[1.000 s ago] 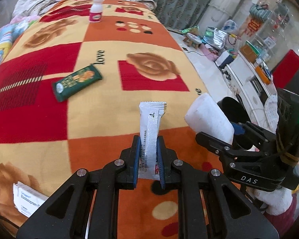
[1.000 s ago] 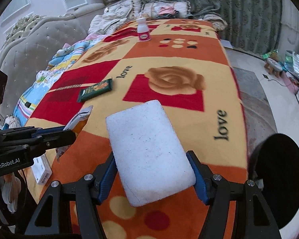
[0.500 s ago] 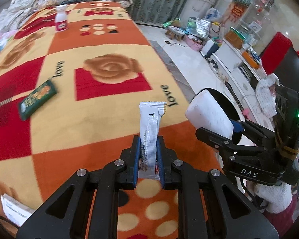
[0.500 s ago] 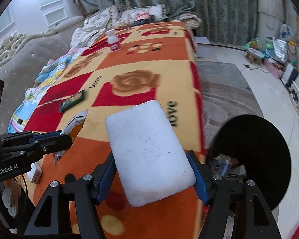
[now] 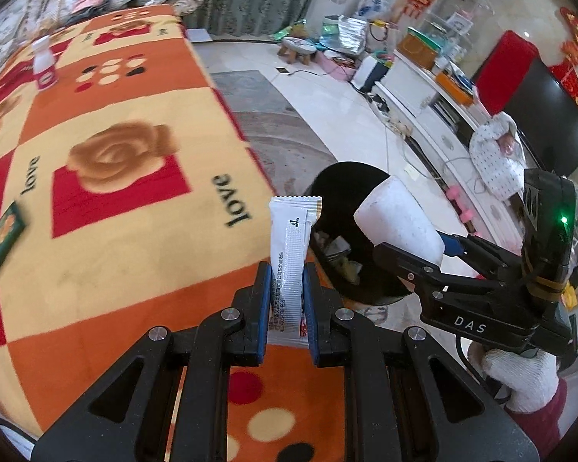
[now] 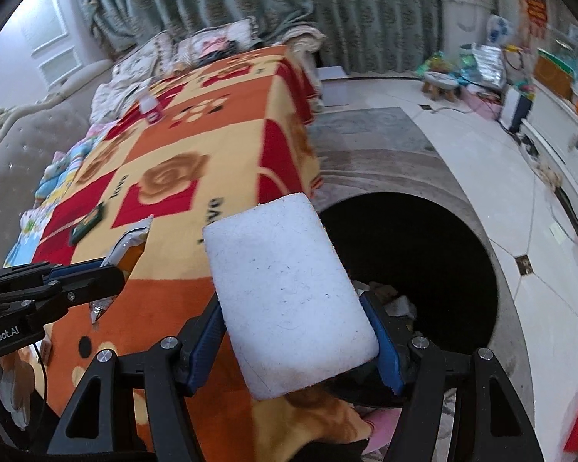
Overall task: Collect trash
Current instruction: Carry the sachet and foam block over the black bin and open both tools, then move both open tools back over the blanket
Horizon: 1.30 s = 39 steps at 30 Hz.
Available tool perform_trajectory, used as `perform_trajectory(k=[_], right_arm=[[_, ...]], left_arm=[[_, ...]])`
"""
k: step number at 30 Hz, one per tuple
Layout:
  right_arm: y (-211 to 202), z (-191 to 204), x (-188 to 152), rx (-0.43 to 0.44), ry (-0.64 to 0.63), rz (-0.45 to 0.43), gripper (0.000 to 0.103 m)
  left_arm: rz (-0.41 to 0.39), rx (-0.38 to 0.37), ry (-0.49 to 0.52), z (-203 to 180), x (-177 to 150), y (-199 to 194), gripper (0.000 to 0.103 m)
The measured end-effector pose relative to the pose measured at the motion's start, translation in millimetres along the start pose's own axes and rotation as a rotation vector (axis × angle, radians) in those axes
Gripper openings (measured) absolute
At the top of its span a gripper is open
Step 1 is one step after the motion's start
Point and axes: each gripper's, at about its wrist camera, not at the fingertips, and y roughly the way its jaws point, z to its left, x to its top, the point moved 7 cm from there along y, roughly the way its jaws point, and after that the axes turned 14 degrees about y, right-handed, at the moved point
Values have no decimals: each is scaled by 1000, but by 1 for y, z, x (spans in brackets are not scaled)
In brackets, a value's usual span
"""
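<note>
Two grippers are both loaded: the left gripper (image 5: 286, 300) is clamped on an upright white sachet (image 5: 292, 246), and the right gripper (image 6: 294, 340) pinches a white foam block (image 6: 289, 296) between its blue pads. Just beyond them stands the black trash bin (image 6: 424, 254), beside the patterned blanket (image 5: 127, 231). Farther back lie a green packet (image 5: 2, 240) and a small bottle (image 5: 44, 63).

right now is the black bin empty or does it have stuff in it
Not empty. Crumpled wrappers and scraps show inside the black bin, behind the white foam block.
</note>
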Motion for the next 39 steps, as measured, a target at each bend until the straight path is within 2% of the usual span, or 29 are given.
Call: perform_trajectory(k=[8, 18, 29, 32, 34, 36, 38, 39], right_arm=[[-3, -38, 5, -34, 61, -5, 66], [-1, -67, 9, -59, 113, -2, 66], [9, -88, 10, -73, 152, 19, 67], [12, -94, 11, -86, 165, 22, 70], [12, -98, 12, -91, 180, 24, 77], [11, -100, 14, -92, 190, 18, 78], [9, -101, 16, -95, 192, 9, 79], [8, -101, 16, -95, 192, 7, 80]], left_arm=[[4, -39, 38, -23, 21, 19, 14], [25, -115, 28, -42, 35, 47, 14], [38, -136, 7, -47, 40, 68, 14], [32, -161, -4, -48, 42, 70, 14], [25, -170, -12, -48, 44, 70, 15], [26, -183, -22, -47, 44, 71, 19], [25, -195, -34, -47, 44, 72, 33], [25, -196, -37, -47, 44, 71, 36]])
